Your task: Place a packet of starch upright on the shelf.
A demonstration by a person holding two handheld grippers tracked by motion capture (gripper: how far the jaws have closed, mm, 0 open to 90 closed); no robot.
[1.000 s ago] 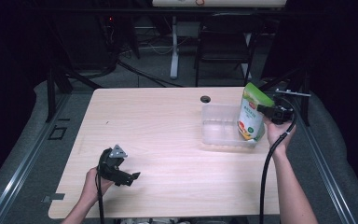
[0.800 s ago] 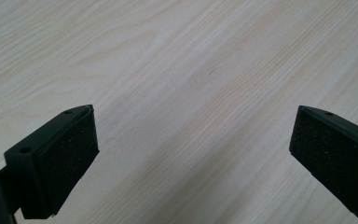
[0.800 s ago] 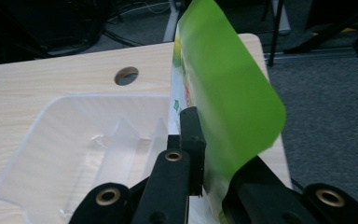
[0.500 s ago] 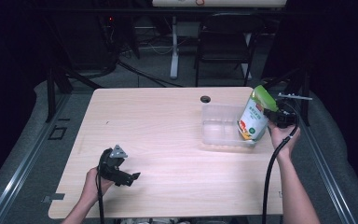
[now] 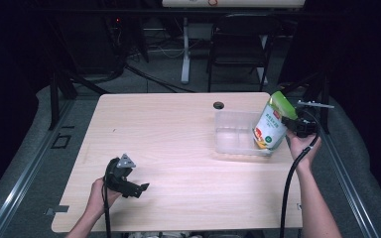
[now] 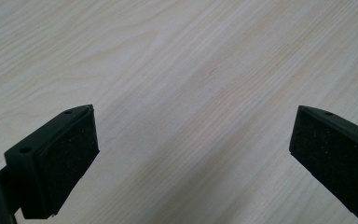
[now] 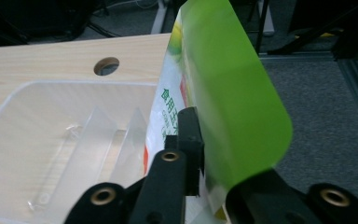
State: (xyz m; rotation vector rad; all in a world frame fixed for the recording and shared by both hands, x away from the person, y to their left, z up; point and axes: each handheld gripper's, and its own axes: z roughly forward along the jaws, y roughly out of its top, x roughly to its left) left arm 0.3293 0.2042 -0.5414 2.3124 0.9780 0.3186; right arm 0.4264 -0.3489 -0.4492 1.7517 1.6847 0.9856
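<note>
Right gripper (image 5: 293,125) pinches the green-topped pouch (image 5: 272,126), tilted, its bottom inside the clear bin (image 5: 233,134). Left gripper (image 5: 140,190) rests spread on the table (image 5: 178,129).

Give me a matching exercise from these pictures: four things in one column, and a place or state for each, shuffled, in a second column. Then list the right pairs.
Things
1. pouch
2. left gripper
3. clear bin
4. round hole

Places or states
A. jaws wide apart over bare wood
B. in the tabletop, just beyond the bin
C. tilted, clamped by the right gripper
D. on the table's right part, with dividers inside

Pairs: 1-C, 2-A, 3-D, 4-B
</note>
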